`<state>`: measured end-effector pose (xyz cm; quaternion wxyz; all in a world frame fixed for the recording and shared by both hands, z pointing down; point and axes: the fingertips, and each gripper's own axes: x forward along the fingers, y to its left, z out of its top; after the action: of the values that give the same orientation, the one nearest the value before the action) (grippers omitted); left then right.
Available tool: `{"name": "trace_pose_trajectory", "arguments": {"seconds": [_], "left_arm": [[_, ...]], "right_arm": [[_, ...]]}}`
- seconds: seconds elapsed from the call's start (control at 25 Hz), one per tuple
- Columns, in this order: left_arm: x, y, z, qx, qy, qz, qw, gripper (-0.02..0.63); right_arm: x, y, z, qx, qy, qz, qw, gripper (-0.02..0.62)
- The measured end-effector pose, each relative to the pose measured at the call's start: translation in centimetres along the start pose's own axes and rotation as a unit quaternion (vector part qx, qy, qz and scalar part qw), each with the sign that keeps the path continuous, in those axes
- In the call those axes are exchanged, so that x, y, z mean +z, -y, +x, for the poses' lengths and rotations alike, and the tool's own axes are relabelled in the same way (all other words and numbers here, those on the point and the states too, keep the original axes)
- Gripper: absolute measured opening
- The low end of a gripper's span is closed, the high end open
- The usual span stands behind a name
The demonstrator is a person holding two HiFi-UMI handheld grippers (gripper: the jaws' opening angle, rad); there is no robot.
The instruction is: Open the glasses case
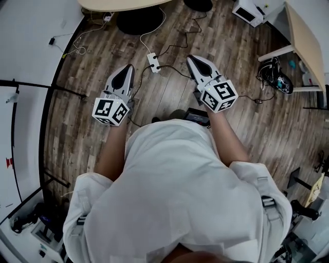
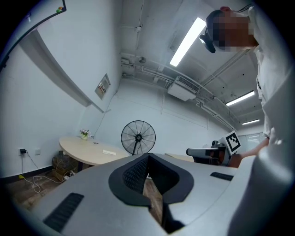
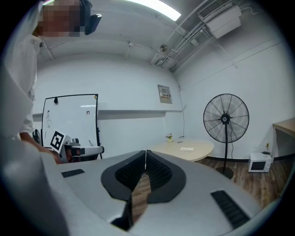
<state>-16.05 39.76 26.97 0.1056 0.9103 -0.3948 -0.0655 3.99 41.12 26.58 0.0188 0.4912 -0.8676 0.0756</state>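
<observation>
We stand over wood floor (image 1: pixel 169 97), which fills centre of head view. Round surface (image 1: pixel 118 4) at top edge. Left gripper (image 1: pixel 127 71) centre-left, right gripper (image 1: pixel 195 61) centre-right: both held in air, jaws pressed together, pinching nothing. Power strip (image 1: pixel 153 62) on floor between them. Glasses case: in no view. We judge task not begun; finding, gripping, opening all left.

You hold your left gripper (image 1: pixel 125 72) and right gripper (image 1: pixel 194 60) out in front of your chest, side by side and apart, with their tips angled slightly toward each other. Your bare forearms (image 1: pixel 110 154) reach forward. Each gripper's jaws meet at the tips with nothing between them.
</observation>
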Motion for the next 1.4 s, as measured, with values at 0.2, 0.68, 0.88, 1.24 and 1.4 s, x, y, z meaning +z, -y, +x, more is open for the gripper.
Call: {"name": "trace_pose_trajectory", "arguments": {"seconds": [0.2, 0.68, 0.88, 1.24, 1.4], "left_arm": [[-0.5, -2.3, -1.1, 0.017, 0.002, -0.015, 0.9997, 0.014], [-2.1, -7.4, 0.8, 0.051, -0.013, -0.025, 0.9983, 0.014], [-2.7, -11.2, 4.5, 0.063, -0.025, -0.028, 0.9973, 0.014], [-3.0, -17.4, 15.8, 0.082, -0.049, -0.036, 0.9947, 0.014], [-2.9, -19.9, 20.9, 0.091, -0.063, -0.038, 0.9931, 0.014]], "right_arm": [[-0.2, -0.9, 0.1, 0.001, -0.008, -0.007, 1.000, 0.026], [-2.6, 2.7, 5.5, 0.010, -0.030, 0.022, 0.999, 0.026], [-3.0, 5.4, 11.1, 0.032, -0.040, 0.025, 0.998, 0.026], [-3.1, 13.5, 21.2, 0.066, -0.071, 0.037, 0.995, 0.026], [-2.9, 18.1, 24.4, 0.084, -0.089, 0.041, 0.992, 0.026]]}}
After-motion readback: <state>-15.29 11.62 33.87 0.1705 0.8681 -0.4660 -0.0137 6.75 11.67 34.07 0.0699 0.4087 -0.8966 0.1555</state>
